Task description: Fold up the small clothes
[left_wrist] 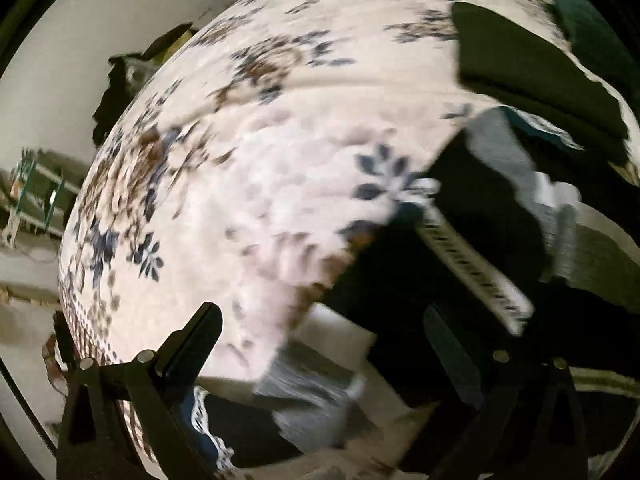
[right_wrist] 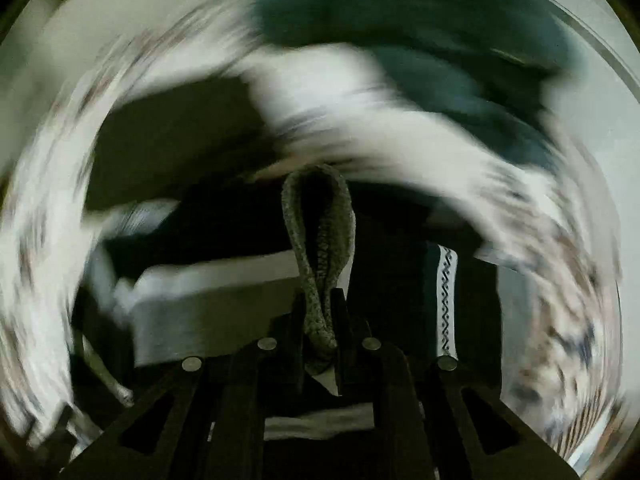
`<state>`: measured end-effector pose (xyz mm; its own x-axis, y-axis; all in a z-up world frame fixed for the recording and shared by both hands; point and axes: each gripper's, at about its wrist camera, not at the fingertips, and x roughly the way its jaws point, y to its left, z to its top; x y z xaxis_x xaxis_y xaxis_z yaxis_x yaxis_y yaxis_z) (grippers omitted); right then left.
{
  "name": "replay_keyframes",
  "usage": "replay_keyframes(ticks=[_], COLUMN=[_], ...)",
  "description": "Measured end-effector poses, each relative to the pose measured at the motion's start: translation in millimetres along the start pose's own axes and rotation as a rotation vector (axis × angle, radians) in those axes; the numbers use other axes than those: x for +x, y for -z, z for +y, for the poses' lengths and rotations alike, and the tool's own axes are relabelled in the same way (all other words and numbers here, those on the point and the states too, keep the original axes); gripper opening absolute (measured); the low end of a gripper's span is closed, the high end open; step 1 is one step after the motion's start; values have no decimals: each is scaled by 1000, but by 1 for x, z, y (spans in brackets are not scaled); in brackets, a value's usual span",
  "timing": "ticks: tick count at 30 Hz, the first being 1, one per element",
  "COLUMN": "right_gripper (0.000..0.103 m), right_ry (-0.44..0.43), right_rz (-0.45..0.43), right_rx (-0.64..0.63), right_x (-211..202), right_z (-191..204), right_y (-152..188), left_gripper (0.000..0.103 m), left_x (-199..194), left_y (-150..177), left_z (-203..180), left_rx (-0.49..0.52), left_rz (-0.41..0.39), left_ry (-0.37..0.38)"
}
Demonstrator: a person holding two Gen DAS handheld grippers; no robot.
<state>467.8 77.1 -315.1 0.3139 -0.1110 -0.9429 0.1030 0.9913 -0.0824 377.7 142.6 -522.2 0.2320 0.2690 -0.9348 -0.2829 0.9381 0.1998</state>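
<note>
While the right gripper pinches a grey knitted band of the garment between closed fingers, the left gripper stands wide open and holds nothing. Its view shows the dark garment, with a white patterned stripe, lying on the floral sheet just beyond its right finger. Heavy blur hides the rest; a teal cloth seems to lie farther back on the sheet.

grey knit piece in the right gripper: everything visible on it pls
The grey knit piece is a narrow band of speckled grey, coarse-looking knit, doubled into a loop that stands up from the right gripper. The jaws are shut on its lower end; a pale scrap shows just below the pinch. The loop's top reaches a blurred white cloth; contact cannot be told. Dark fabric lies behind it. Its full shape is hidden.
</note>
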Motion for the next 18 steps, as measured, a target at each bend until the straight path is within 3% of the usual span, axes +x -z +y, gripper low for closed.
replay_keyframes(ticks=[3,6,9,11,12,13,15,18], right_gripper=[10,10,11,14,22,45,75,75], right_ry=[25,60,83,36,-19,-100,-208,-194], right_rz=[54,63,79,124,141,155,163,182], right_rx=[-147,-201,-225,-201,-171,-127,-54,-33], right_x=[52,79,78,78,75,66,49,34], right_z=[93,138,157,149,139,119,80,36], right_y=[4,6,3,-2,-5,-5,2,27], left_gripper=[103,103,103,103,103,103,103,103], left_x=[15,24,30,30,28,23,14,0], left_y=[3,8,14,17,18,23,37,82], left_z=[18,31,40,49,55,66,95,157], left_rx=[-35,-58,-78,-100,-111,-136,-211,-389], left_rz=[14,23,36,44,47,52,81,149], left_ry=[0,7,18,33,40,58,90,129])
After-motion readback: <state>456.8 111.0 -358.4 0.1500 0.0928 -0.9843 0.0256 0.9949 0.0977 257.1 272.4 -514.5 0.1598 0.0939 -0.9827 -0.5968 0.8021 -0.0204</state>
